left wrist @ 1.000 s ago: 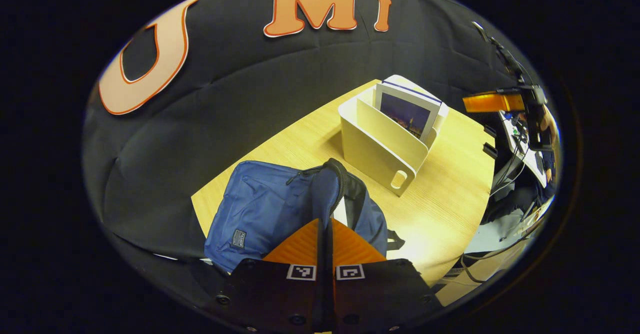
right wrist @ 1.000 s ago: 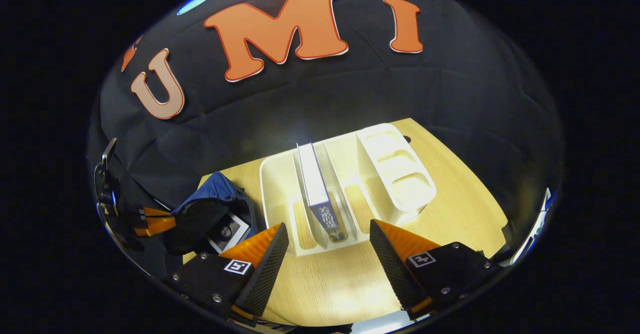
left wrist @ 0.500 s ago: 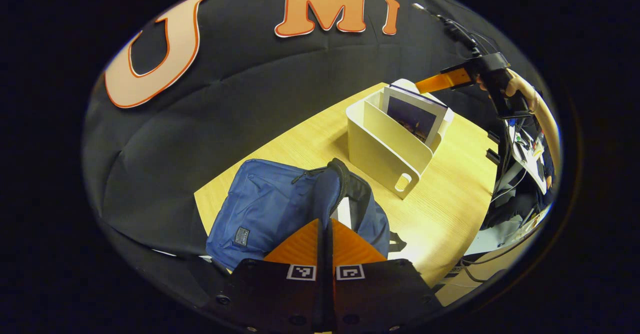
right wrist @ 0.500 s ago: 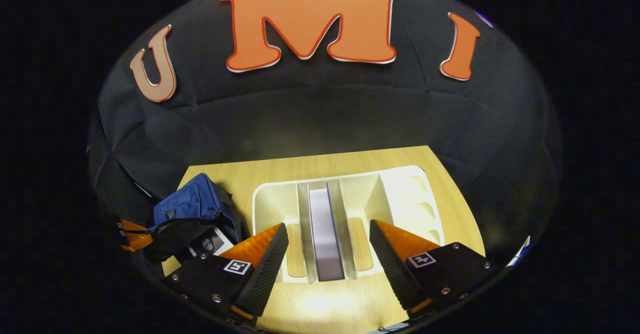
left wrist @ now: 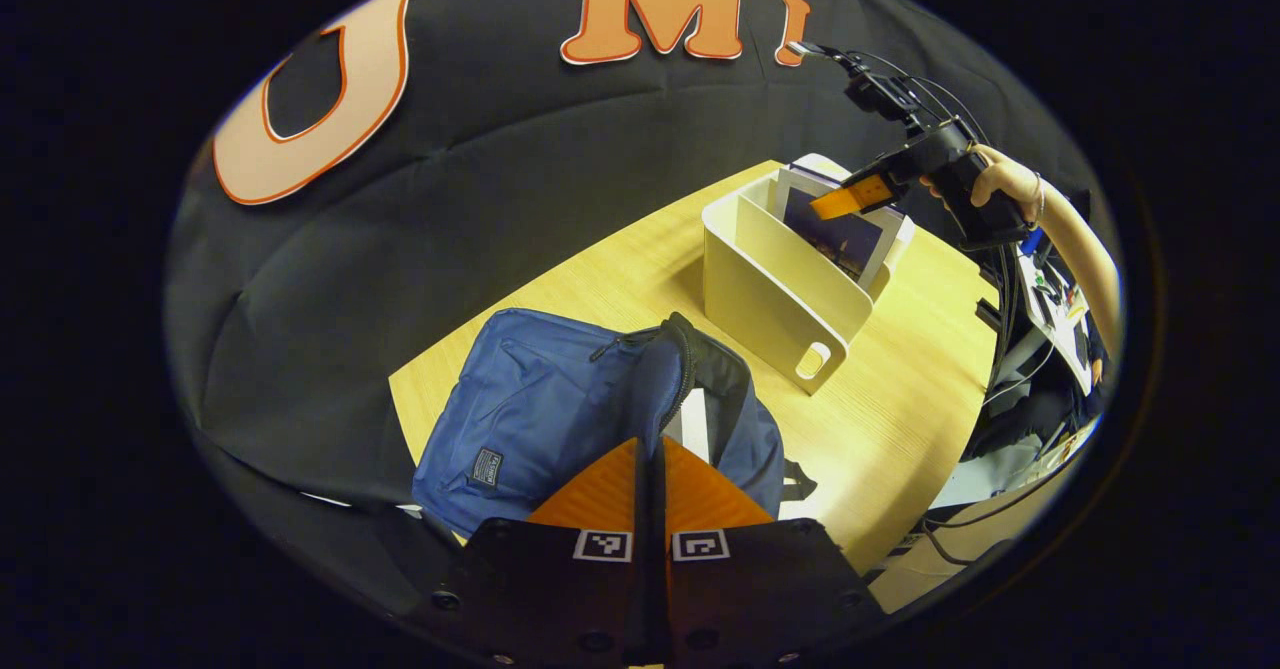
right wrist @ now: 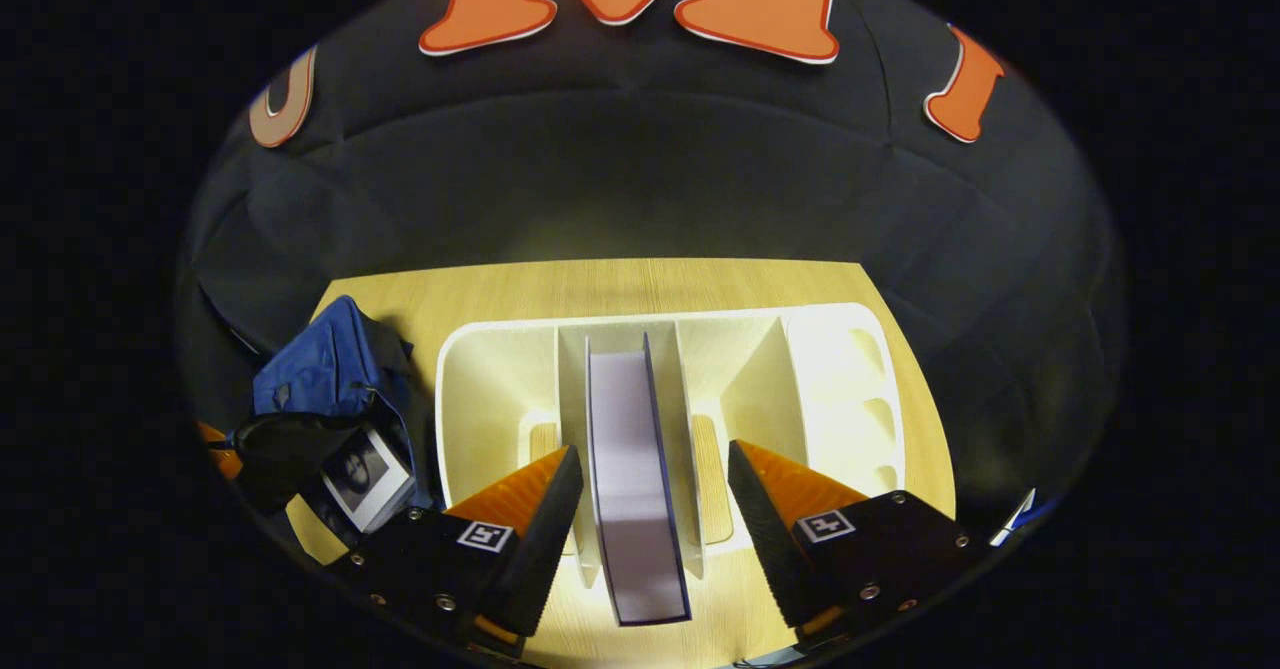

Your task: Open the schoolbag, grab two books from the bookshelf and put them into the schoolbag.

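Observation:
The blue schoolbag (left wrist: 540,414) lies on the wooden table (left wrist: 900,419) with its zipped mouth pulled up. My left gripper (left wrist: 650,449) is shut on the mouth's edge. A book with a photo cover (right wrist: 362,469) sits inside the schoolbag (right wrist: 320,374). In the cream bookshelf (right wrist: 490,389) one book (right wrist: 632,469) stands upright in the middle slot. My right gripper (right wrist: 648,469) is open, one finger on each side of this book, not touching it. The left gripper view has the right gripper (left wrist: 850,197) at the top of that book (left wrist: 840,241) in the bookshelf (left wrist: 770,289).
The bookshelf's right section (right wrist: 860,379) has small empty compartments. A person's hand (left wrist: 1000,181) holds the right gripper. Beyond the table's right edge hang cables and a cluttered desk (left wrist: 1050,299). The black cloth wall stands close behind the table (right wrist: 600,284).
My right gripper has come down and closer over the bookshelf, so its open fingers now flank the standing book. The left gripper keeps the bag's edge held up, hardly moving.

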